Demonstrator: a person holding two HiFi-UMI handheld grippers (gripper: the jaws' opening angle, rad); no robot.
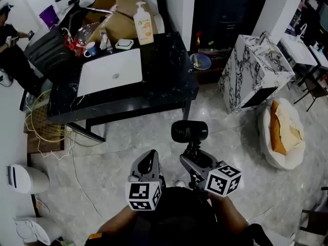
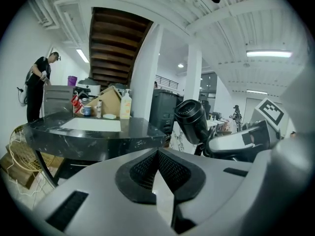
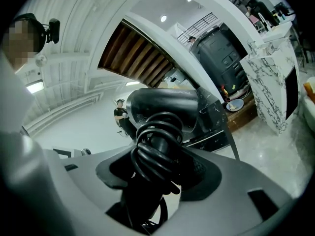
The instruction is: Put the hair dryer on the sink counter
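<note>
The black hair dryer (image 1: 189,131) is held above the pale floor, its cord coiled round the handle. My right gripper (image 1: 193,155) is shut on that handle; in the right gripper view the hair dryer (image 3: 162,109) fills the space between the jaws of my right gripper (image 3: 157,166). My left gripper (image 1: 147,163) hangs just left of it, shut, with nothing between its pads (image 2: 147,171). The black marble counter (image 1: 164,81) with its white sink (image 1: 110,70) lies ahead, beyond both grippers. In the left gripper view the hair dryer (image 2: 192,121) shows right of the counter (image 2: 98,136).
A soap bottle (image 1: 143,23), a cup (image 1: 91,49) and a cardboard box (image 1: 120,9) crowd the counter's far edge. A marbled white cabinet (image 1: 256,70) and a white cushion seat (image 1: 284,132) stand to the right. A wire basket (image 1: 43,122) and a person (image 1: 10,40) are at the left.
</note>
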